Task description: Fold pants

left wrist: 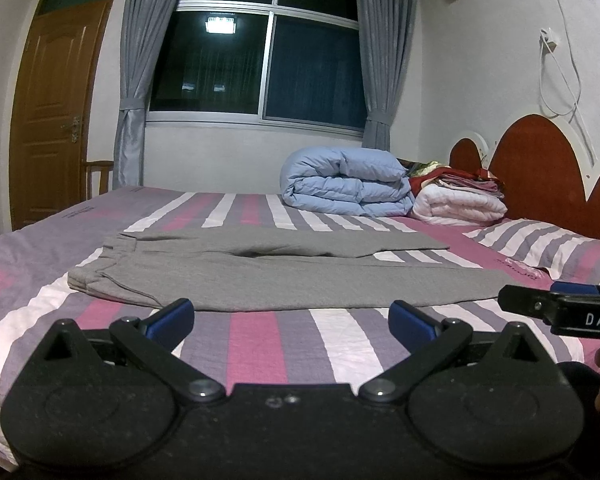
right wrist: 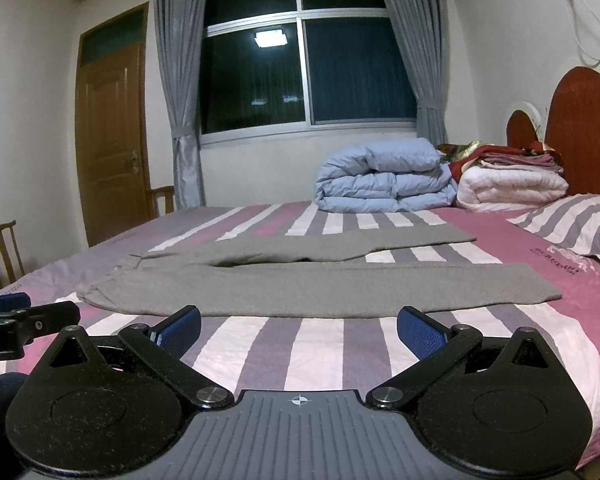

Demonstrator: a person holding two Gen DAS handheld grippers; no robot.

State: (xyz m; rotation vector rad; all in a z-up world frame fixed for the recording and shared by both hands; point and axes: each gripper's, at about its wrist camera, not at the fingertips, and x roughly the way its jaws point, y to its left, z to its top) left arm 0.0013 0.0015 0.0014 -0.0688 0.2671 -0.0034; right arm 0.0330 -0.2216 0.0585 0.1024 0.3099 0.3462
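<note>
Both tongs (left wrist: pixel 291 322) (right wrist: pixel 299 330) wide, seemingly empty-jawed.

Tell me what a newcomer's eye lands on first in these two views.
First, the grey pants spread flat across the striped bed, waistband to the left, legs running right and slightly apart. Next, the left gripper and right gripper, both open, hover just short of the near leg. Behind, a rolled blue duvet and a white quilt sit by the red headboard.
</note>
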